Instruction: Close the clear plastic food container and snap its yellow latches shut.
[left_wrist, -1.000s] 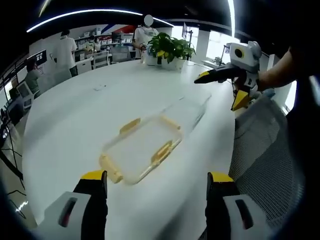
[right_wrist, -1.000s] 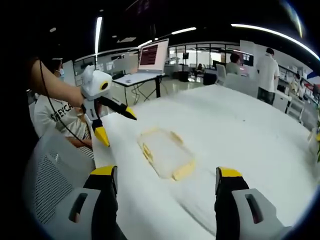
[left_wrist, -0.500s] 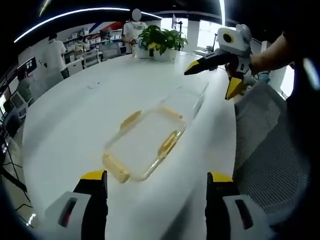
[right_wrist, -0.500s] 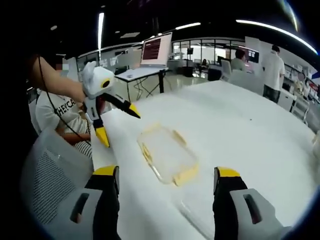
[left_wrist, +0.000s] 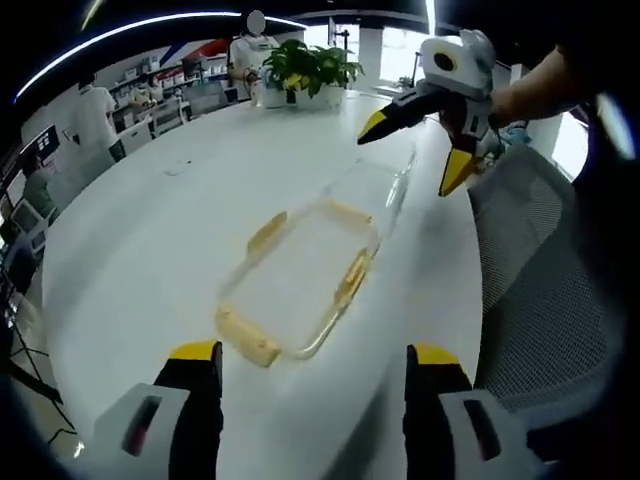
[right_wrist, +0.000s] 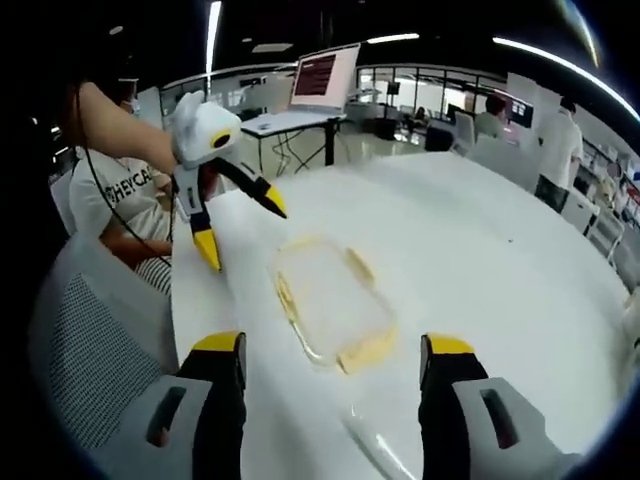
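Approach step: container (left_wrist: 300, 280) unlatched, lid (left_wrist: 385, 185) lying beside it; left gripper (left_wrist: 310, 365) and right gripper (right_wrist: 330, 350) spread wide, empty. Next, lift lid onto container.

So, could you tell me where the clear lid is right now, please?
In the left gripper view, the lid lies flat on the white table, just beyond the container, below the right tool.

In the right gripper view, left of the gripper, a seated person's white T-shirt (right_wrist: 112, 190) carries dark capitals reading roughly "CHEYCA". The laptop screen (right_wrist: 325, 74) beyond shows text too small to read.
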